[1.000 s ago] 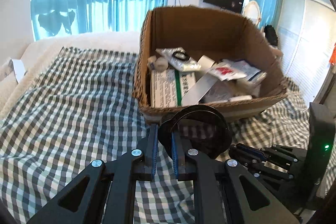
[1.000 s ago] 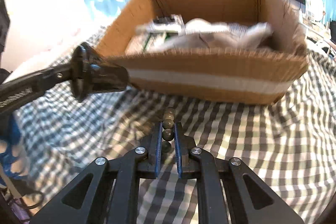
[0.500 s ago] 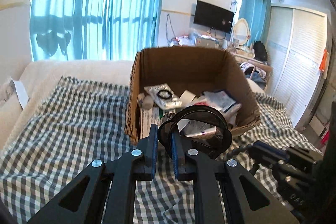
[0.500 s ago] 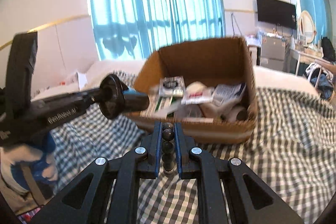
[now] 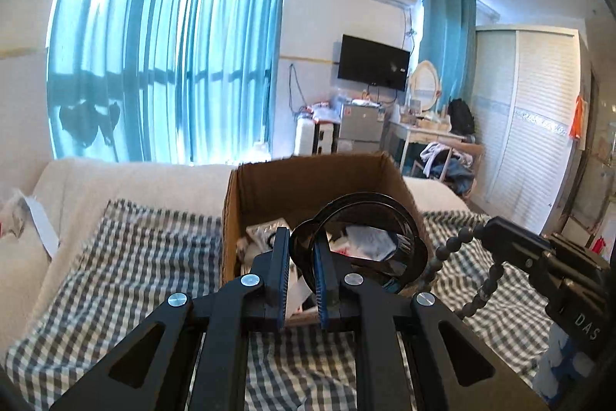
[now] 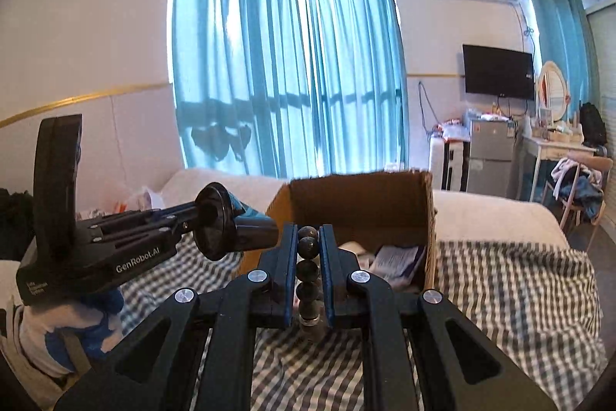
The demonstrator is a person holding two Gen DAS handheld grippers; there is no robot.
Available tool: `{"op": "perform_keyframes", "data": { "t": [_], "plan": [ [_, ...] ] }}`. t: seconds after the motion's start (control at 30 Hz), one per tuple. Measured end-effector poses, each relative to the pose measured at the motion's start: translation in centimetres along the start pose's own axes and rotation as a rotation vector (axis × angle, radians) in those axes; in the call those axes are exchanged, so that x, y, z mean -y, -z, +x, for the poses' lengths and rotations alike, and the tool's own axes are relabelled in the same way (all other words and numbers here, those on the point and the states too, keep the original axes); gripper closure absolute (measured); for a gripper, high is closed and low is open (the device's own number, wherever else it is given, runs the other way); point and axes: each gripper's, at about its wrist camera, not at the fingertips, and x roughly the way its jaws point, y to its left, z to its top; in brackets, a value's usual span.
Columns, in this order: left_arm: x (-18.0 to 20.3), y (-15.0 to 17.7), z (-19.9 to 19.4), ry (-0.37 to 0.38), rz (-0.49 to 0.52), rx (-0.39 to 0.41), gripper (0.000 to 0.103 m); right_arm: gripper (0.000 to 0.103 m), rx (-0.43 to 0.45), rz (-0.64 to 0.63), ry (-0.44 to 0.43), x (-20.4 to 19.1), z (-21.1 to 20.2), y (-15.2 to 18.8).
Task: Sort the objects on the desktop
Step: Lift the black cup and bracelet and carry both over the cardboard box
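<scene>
- The left gripper [image 5: 301,253] is clamping its fingers on the rim of a black ring-shaped head [image 5: 362,237], which is sitting at 12 o'clock just past the fingertips in the left wrist view.
- A black beaded flexible stem [image 5: 450,249] is running from that head toward 3 o'clock, where the right gripper [image 5: 500,230] is holding it (its body is filling the right edge of the view).
- In the right wrist view, the right gripper [image 6: 309,237] is closing its fingers on the beaded stem [image 6: 308,268], four beads standing in a column between the blue pads.
- The ring head [image 6: 215,226] is appearing there edge-on at 10 o'clock, held by the left gripper [image 6: 184,222], with a gloved hand [image 6: 77,326] below it at 8 o'clock.
- An open cardboard box [image 6: 358,195] is sitting on the bed at 12 o'clock beyond both grippers, with packets and papers lying inside.
- A black-and-white checked cloth [image 5: 127,257] is covering the bed under the box; the held object is hanging in the air above it, near the box's front wall.
</scene>
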Motion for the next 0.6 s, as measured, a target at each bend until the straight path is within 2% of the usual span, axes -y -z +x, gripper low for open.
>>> {"op": "perform_keyframes", "data": {
  "t": [0.27,0.6],
  "plan": [
    [0.0,-3.3,0.8,-0.004,0.017,0.028,0.091,0.093,0.048,-0.019,-0.004,0.1,0.7,-2.9],
    [0.2,-5.5,3.3,-0.006,0.053,0.044,0.091,0.093,0.073,-0.06,-0.001,0.6,3.7,-4.2]
  ]
}}
